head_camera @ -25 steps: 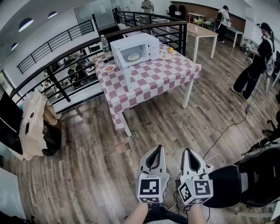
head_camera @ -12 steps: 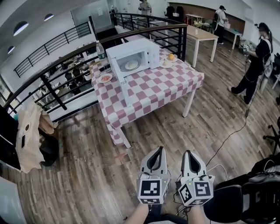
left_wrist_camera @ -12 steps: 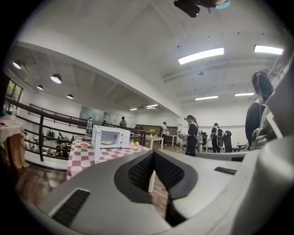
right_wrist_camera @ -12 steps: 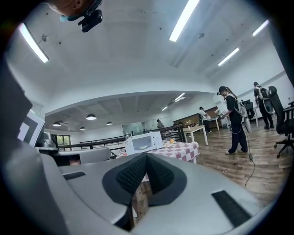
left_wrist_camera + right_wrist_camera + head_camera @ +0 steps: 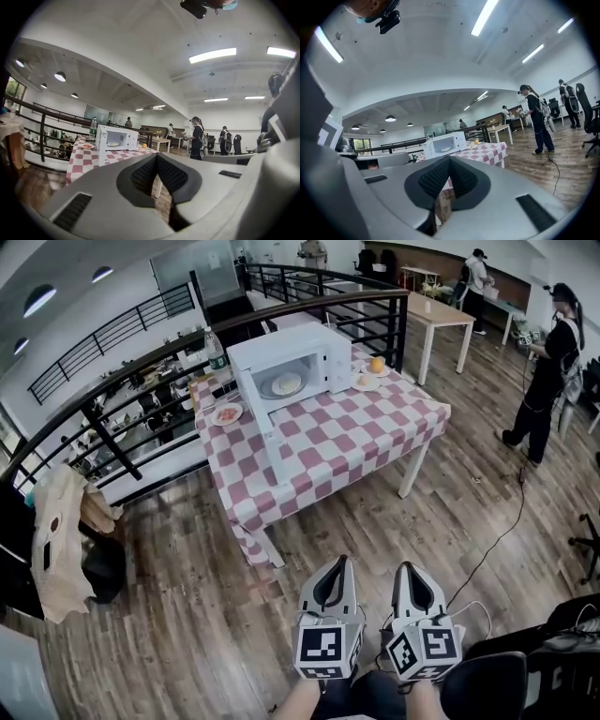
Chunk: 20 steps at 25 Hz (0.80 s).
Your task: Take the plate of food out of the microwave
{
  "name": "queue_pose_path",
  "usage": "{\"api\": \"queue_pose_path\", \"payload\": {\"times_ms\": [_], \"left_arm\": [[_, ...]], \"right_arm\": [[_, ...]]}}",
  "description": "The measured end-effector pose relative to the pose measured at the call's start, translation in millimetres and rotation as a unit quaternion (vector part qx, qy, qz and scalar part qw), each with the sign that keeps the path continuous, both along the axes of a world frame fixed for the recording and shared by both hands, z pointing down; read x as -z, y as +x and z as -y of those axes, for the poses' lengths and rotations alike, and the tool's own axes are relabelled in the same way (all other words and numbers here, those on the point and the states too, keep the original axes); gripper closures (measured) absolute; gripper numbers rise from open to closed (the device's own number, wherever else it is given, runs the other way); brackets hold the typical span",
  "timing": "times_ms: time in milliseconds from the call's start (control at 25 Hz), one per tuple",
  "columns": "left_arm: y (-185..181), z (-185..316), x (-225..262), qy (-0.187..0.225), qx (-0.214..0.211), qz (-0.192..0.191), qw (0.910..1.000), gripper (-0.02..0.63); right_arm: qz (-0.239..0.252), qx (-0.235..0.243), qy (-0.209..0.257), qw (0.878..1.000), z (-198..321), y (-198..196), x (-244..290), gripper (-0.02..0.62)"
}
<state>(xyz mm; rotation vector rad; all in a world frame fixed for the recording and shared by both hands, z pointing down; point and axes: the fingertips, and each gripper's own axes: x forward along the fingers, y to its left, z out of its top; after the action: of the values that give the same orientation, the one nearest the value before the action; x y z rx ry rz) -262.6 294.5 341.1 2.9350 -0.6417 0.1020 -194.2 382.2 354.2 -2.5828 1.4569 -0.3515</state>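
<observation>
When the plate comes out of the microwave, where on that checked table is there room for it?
The widest bare patch is the checked tablecloth in front of the microwave, right of its open door. A narrower strip lies left of the door. Crowded: bottle and small plate at left, orange at right.

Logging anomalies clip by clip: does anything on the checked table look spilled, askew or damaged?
Nothing stands out. The microwave sits upright on the table, its door open, the plate of food flat inside; no spill shows.

Wood floor (image 5: 187, 615) (black railing (image 5: 141, 381)).
</observation>
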Motion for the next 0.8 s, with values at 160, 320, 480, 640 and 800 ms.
{"api": "queue_pose_path", "payload": {"times_ms": [160,320,480,640,800], "left_arm": [[8,16,-2,0.003,0.006,0.005,1.0000,0.588],[16,24,-3,0.004,0.007,0.006,1.0000,0.588],[27,36,-5,0.003,0.011,0.007,0.9999,0.588],[41,51,-8,0.000,0.022,0.012,0.9997,0.588],[63,71,-14,-0.002,0.039,0.015,0.9991,0.588]], "right_arm": [[0.001,0.003,-0.004,1.000,16,7,-3,0.601],[0.001,0.006,-0.004,1.000,26,16,-2,0.601],[-0.005,0.004,-0.008,1.000,35,32,-3,0.601],[-0.004,0.000,-0.013,1.000,43,54,-6,0.601],[-0.011,0.003,-0.015,1.000,58,86,-10,0.601]]}}
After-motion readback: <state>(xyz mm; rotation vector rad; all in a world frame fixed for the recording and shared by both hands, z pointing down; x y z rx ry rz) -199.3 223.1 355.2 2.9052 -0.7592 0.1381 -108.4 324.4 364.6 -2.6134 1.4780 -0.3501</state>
